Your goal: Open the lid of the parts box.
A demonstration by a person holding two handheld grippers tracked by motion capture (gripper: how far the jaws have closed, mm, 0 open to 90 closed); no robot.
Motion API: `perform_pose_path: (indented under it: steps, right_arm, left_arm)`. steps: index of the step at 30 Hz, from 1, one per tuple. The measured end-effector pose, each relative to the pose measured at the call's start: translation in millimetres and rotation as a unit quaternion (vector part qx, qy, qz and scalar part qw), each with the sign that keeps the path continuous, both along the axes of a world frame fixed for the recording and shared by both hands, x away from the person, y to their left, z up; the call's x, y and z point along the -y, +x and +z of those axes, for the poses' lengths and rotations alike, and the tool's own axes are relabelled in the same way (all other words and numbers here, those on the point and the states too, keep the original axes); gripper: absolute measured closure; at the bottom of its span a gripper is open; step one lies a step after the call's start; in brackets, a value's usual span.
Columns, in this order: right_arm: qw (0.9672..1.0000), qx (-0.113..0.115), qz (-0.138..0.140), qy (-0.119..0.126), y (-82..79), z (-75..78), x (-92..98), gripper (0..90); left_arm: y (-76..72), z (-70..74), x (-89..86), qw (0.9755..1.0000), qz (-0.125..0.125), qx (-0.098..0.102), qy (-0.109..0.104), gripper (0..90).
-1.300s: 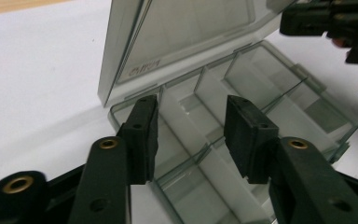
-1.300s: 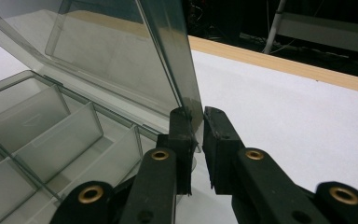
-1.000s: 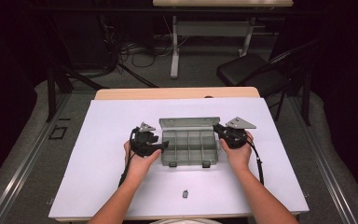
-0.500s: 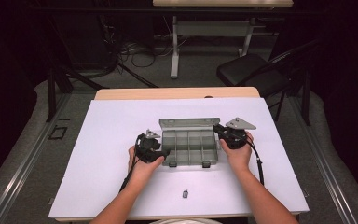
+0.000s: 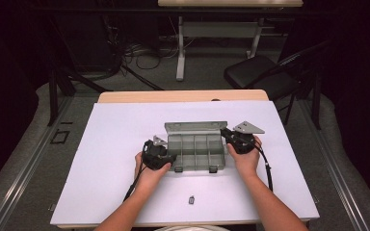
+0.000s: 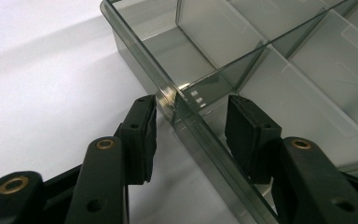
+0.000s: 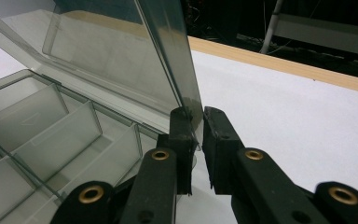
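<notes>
The clear plastic box (image 5: 195,151) sits mid-frame. The right gripper (image 7: 199,135) pinches its thin lid (image 7: 121,51). The left gripper (image 6: 191,135) has just been closing around the front wall, not touching. The box looks light, stiff and slippery; walls give the best hold.

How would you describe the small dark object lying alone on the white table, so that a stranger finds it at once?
Start at the white table and find the clear box with compartments in its middle. Come straight toward the near edge, between the person's forearms: the small dark object lies there. It alone is tiny, dark and touched by nothing.
</notes>
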State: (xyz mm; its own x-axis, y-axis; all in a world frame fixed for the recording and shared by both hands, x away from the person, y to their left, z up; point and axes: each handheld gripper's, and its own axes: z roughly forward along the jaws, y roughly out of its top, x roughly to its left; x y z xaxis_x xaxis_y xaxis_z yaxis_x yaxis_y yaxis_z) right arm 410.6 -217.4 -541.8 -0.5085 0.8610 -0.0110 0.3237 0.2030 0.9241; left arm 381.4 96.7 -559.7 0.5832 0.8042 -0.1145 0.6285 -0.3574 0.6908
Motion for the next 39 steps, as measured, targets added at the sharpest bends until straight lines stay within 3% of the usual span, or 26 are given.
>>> perform_pose_path:
  steps: [9,26,39]
  right_arm:
    - [0.9999,0.008,-0.005,0.006,0.2,-1.8,-0.7,82.8]
    - [0.9993,0.006,-0.028,0.023,-0.6,-3.2,-5.0,83.4]
    - [0.9977,-0.014,-0.055,0.037,1.1,0.0,-8.6,84.6]
  left_arm:
    - [-4.2,0.4,6.8,0.999,0.003,0.025,0.038,54.1]
    - [-4.3,-1.5,6.4,0.9992,0.011,0.026,0.028,54.8]
    - [-4.1,-1.8,5.8,0.9994,0.013,0.022,0.023,54.9]
